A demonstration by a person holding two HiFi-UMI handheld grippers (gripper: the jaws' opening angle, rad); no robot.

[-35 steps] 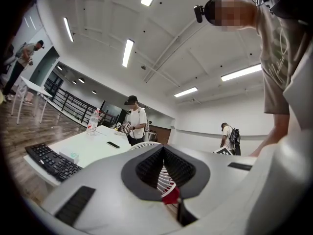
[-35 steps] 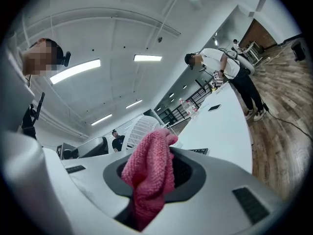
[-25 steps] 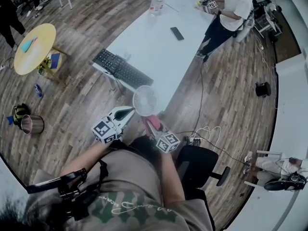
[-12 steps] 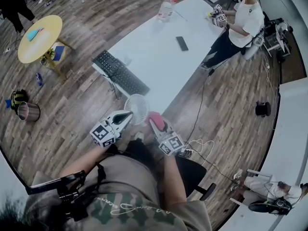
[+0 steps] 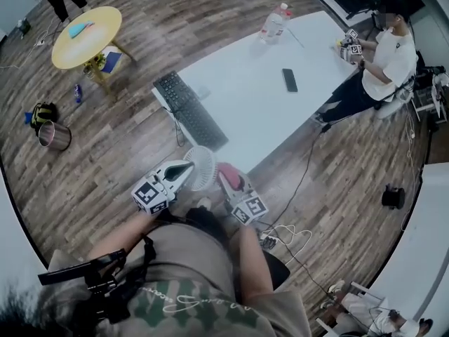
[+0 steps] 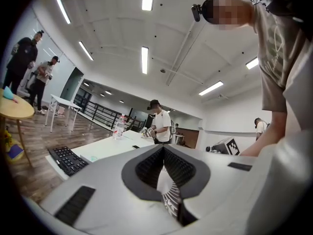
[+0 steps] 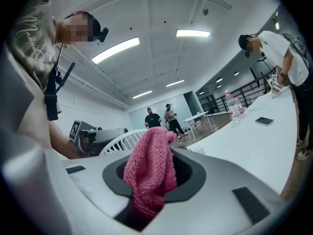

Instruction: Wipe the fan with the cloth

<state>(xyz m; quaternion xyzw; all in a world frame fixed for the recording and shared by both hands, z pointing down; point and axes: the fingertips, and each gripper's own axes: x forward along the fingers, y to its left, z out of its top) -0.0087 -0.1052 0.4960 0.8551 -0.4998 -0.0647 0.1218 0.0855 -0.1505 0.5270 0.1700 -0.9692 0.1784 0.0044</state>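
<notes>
The fan (image 5: 204,168) hangs clear of the bench (image 5: 259,107), over the wood floor (image 5: 105,167), with the left tool (image 5: 187,168) pinched tight on its rim. It looks light, with thin plastic grille ribs that would likely flex or snap — the rim is the safer hold. The right tool (image 5: 227,181) is clamped on a pink knit cloth (image 7: 149,170), soft and limp, just beside the grille. The bench is smooth and white — an open room, other people well apart

Keyboard (image 5: 191,111); phone (image 5: 289,80); bottle (image 5: 275,21); all on white table (image 5: 245,100)
</notes>
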